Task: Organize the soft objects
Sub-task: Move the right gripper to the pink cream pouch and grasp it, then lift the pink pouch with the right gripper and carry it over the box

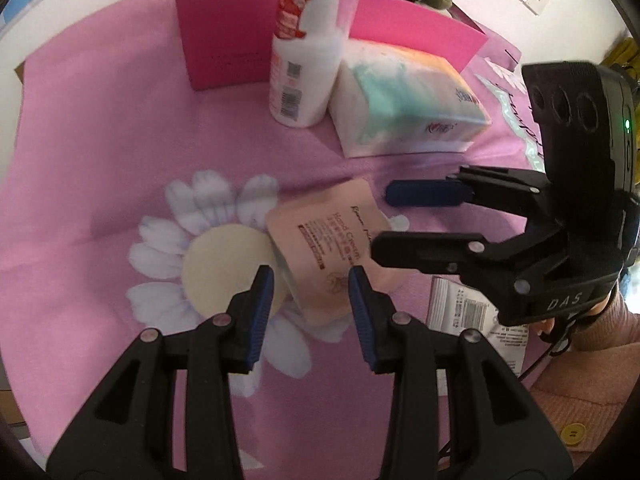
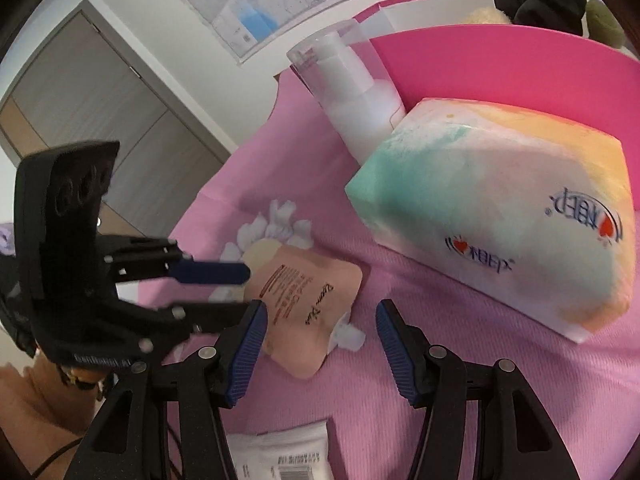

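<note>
The tissue pack [image 1: 408,100] lies well beyond both sets of jaws, leaning near the pink box [image 1: 224,40] with the white pump bottle [image 1: 304,76] just beside it; from the right gripper [image 2: 318,344] it sits ahead and to the right, closer than it does to the left one. Smaller and far nearer is the peach hand cream pouch [image 1: 332,248], flat on the pink cloth [image 1: 100,140], its long axis running obliquely away from the left gripper [image 1: 312,312] (printed text along that length). Its near end lies directly ahead of the left jaws, between the lines of the two fingers, so the left hand looks the better placed to take it; the right gripper sees it ahead and to its left. Both sets of jaws stand apart with nothing between them, the right pair wider. The round cream pad [image 1: 228,264] lies partly under the pouch, ahead of the left finger.
</note>
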Motion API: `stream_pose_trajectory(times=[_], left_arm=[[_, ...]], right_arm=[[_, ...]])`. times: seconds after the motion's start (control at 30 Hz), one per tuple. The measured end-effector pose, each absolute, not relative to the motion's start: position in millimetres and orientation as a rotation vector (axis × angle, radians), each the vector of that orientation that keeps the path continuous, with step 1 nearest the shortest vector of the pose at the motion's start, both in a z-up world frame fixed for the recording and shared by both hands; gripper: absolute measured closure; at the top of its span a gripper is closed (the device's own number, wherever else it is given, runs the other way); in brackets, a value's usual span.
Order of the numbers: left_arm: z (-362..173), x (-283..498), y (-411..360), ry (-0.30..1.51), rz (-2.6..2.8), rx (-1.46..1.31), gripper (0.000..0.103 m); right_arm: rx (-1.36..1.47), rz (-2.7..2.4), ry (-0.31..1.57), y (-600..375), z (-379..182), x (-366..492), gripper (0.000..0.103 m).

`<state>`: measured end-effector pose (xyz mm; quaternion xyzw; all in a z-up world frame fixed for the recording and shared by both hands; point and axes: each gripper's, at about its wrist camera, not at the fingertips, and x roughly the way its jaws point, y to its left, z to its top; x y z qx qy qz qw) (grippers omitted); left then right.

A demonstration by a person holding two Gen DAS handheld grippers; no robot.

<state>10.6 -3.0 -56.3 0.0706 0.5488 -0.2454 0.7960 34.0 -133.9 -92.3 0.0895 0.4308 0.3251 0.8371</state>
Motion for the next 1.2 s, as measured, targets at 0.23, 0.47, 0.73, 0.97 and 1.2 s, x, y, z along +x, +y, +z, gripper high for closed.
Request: stream_pose_trajectory(times=[0.23, 0.47, 0.73, 0.97, 1.2], left_arm=[[-58, 6, -13, 1.163, -0.565, 0.152, 0.062], [-57, 4, -15, 1.168, -0.599, 0.125, 0.062], [-50, 1, -33, 1.135, -0.616, 0.148, 0.062], [-37, 1, -41, 1.091, -0.630, 0.155, 0.062], [-26, 0, -46, 1.055, -0.630, 0.174, 0.062]], right_arm=[[0.169, 0.699, 0.921, -127, -96, 41, 0.059], [0.231, 0.690, 0.927, -140, -97, 43, 0.068], [0.271, 0.680, 0.893, -156, -88, 30, 0.069], [0.276, 0.670, 0.858, -169, -76, 18, 0.069], [0.269, 0.663, 0.824, -180, -63, 8, 0.069]])
